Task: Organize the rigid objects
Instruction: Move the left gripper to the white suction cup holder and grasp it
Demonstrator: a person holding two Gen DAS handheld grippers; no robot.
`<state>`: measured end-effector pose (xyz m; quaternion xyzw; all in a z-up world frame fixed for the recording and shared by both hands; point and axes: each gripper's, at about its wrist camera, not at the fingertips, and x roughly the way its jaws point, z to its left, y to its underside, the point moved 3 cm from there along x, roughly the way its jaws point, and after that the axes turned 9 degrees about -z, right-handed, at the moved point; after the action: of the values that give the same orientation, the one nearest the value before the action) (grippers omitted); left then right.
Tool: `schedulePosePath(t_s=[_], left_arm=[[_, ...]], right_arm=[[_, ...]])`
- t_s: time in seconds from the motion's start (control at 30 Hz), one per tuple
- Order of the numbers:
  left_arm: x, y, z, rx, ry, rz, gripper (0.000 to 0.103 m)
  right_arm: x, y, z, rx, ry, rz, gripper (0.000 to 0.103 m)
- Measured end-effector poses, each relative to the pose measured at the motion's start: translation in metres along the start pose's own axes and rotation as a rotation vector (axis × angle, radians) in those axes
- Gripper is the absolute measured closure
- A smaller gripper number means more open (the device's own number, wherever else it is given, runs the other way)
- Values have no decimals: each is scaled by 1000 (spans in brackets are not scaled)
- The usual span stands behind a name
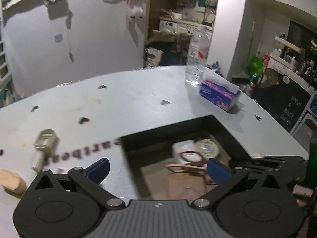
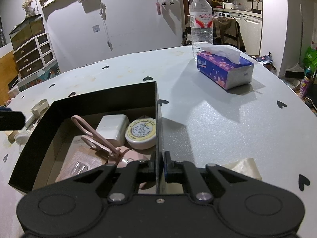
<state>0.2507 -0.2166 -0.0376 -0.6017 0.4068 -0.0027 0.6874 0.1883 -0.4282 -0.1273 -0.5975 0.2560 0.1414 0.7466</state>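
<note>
**Black box pinched at its wall**

The right gripper (image 2: 159,165) is clenched on the right wall of the open black cardboard box (image 2: 103,99); pink-handled scissors (image 2: 93,136) lie inside; left gripper (image 1: 157,167) spread wide, empty; purple tissue pack (image 2: 224,70) at one o'clock.

The black box (image 2: 103,99) stood open at the top, so entry from above was free, but pink scissors (image 2: 95,136), a white charger (image 2: 113,127) and a round tin (image 2: 141,133) crowded its floor. The right gripper (image 2: 158,165) was clamped on the box's right wall, barring that edge. Right of the box the tabletop (image 2: 227,123) lay bare as far as the tissue pack (image 2: 225,71) and water bottle (image 2: 201,21) near the far edge
</note>
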Motion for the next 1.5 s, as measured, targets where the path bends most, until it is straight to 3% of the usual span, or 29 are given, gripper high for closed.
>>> schedulePosePath(t_s=[0.23, 0.37, 0.57, 0.77, 0.97, 1.23, 1.4, 1.5], left_arm=[[-11, 12, 47, -82, -75, -30, 0], [-18, 23, 74, -75, -137, -83, 0], [-23, 45, 105, -62, -206, -93, 0], [-20, 63, 119, -35, -205, -74, 0], [-9, 73, 121, -149, -181, -39, 4], [16, 74, 128, -344, -181, 22, 41], [19, 77, 130, -369, -205, 41, 59], [17, 77, 134, -389, -204, 38, 60]], right_arm=[[1, 0, 1, -3, 10, 6, 97], [3, 1, 1, -3, 14, 14, 97], [5, 3, 1, -1, 21, 24, 97], [5, 3, 2, -3, 28, 27, 98], [6, 3, 3, -1, 36, 32, 98], [6, 3, 3, -2, 38, 34, 98], [6, 3, 3, -3, 37, 33, 98], [6, 2, 4, -4, 38, 34, 98]])
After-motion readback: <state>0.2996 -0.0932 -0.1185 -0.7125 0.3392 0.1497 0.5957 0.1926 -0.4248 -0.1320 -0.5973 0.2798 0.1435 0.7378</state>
